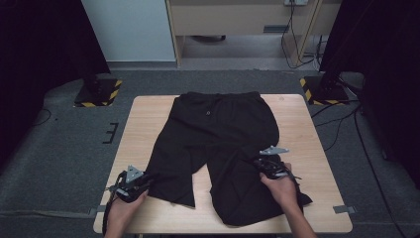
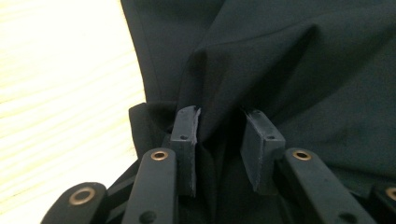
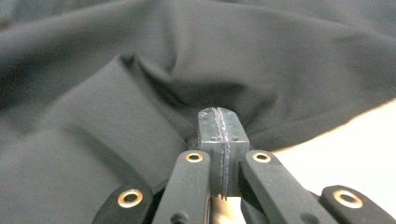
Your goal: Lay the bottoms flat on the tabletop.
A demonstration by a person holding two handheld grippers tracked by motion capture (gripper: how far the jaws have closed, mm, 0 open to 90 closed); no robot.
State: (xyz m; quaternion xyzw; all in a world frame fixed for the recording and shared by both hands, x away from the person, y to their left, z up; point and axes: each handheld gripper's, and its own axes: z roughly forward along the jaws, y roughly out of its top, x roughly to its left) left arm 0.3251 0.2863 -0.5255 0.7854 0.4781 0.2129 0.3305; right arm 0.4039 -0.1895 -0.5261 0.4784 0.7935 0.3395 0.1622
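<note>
a pair of black shorts (image 1: 218, 148) lies spread on the wooden worktop (image 1: 143, 124), waistband toward the upper centre of the high view and the two legs running down toward the lower edge. the step in hand looks like taking hold of both legs near their hems, probably to lift or fold the garment.

at the lower left of the high view, the left hand-held gripper (image 1: 132, 184) sits at the outer edge of the left leg. in the left gripper view its jaws stand apart around a raised fold of the fabric (image 2: 219, 112); the pads (image 2: 184, 130) flank the cloth and do not look pressed onto it, so i read this one as open, not yet gripping.

at the right of centre in the high view, the right hand-held gripper (image 1: 271, 166) rests on the right leg. in the right gripper view its jaws (image 3: 219, 135) are shut tight together, with cloth bunched just beyond the tips — whether a thin layer is pinched between the pads is hard to tell.

the next move calls for the left jaws to close firmly on their fold, and for a check that the right one has cloth before anything is lifted.

the black fabric swallows seams and folds, and the right hand covers part of the right hem.
</note>
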